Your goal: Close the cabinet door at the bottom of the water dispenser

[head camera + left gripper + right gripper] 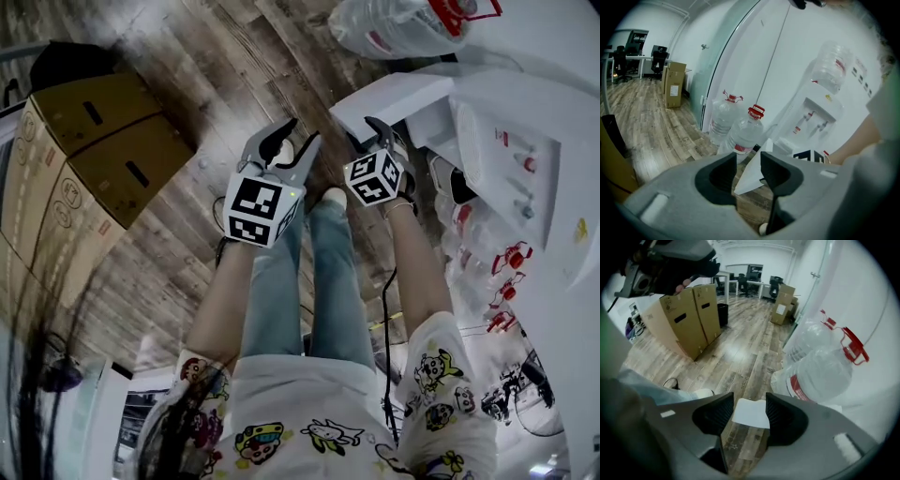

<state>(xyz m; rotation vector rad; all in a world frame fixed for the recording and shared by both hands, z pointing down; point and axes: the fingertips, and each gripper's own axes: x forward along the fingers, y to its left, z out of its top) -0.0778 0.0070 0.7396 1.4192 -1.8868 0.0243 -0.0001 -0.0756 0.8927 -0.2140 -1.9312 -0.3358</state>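
The white water dispenser (pixel 530 112) stands at the right of the head view, its taps (pixel 523 155) facing the floor side. Its white bottom cabinet door (pixel 394 94) swings out open over the wooden floor. My right gripper (pixel 375 134) hovers right at that door's outer edge, jaws open; the right gripper view shows the door panel (pixel 751 416) in the gap beyond the jaws, not pinched. My left gripper (pixel 292 141) is a little to the left, also open and empty. In the left gripper view the door (pixel 750 176) and dispenser (pixel 816 112) lie ahead.
Large water bottles (pixel 820 373) with red caps stand on the floor beside the dispenser, also as bottles (pixel 743 136). Two cardboard boxes (pixel 103 141) sit at the left. The person's legs in jeans (pixel 309 281) stand just below the grippers. Desks and chairs are far off.
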